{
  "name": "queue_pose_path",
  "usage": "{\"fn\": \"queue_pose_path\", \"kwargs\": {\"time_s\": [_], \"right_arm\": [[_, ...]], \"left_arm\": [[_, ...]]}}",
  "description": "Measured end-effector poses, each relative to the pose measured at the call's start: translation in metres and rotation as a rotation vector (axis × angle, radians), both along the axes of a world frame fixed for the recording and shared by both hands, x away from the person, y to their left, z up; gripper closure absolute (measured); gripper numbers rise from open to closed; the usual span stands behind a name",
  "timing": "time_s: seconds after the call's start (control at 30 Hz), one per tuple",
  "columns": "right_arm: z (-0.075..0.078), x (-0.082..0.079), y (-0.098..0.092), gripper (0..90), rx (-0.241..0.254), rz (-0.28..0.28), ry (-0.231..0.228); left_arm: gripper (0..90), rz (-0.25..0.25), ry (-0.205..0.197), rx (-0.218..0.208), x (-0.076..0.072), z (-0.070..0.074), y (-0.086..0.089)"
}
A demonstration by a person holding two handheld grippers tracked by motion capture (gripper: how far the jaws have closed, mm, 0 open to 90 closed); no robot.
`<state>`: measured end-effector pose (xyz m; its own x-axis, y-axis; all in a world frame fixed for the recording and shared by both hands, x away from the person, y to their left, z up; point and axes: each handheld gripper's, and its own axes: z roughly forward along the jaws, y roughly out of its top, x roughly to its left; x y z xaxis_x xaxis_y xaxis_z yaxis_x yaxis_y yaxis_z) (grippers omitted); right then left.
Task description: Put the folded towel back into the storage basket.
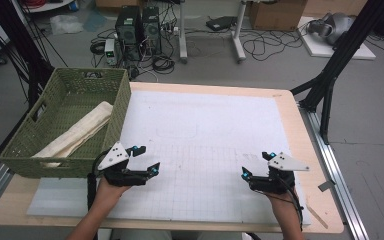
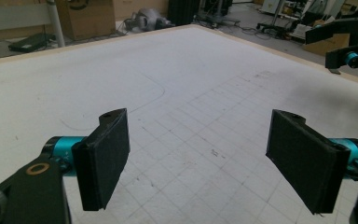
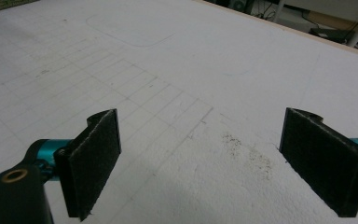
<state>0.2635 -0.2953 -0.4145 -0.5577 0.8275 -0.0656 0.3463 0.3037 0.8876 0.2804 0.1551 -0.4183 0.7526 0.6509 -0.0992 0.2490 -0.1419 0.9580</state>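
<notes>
Two hand-held grippers, left point(image 1: 146, 159) and right point(image 1: 255, 164), both released and empty, hover near the worktop's point(image 1: 205, 90) front edge; green basket point(image 1: 25, 137) overhangs the left edge.

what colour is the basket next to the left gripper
Olive green woven basket, clearest in the high view.

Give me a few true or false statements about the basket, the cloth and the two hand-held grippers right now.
1. The cream cloth lies inside the green basket. True.
2. The left hand-held gripper is shut on the cloth. False: its jaws are open and hold nothing.
3. The right hand-held gripper is open over the white mat. True.
4. The basket sits at the table's right edge. False: it sits at the left.
</notes>
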Motion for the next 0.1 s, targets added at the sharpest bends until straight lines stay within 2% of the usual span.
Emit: {"fn": "queue_pose_path", "kwargs": {"time_s": [0.1], "right_arm": [[-0.0004,0.0004,-0.0009,11.9,-0.001,-0.002,-0.001]], "left_arm": [[21.6,0.004,0.005,0.006,0.0003,-0.0013,-0.0003]]}}
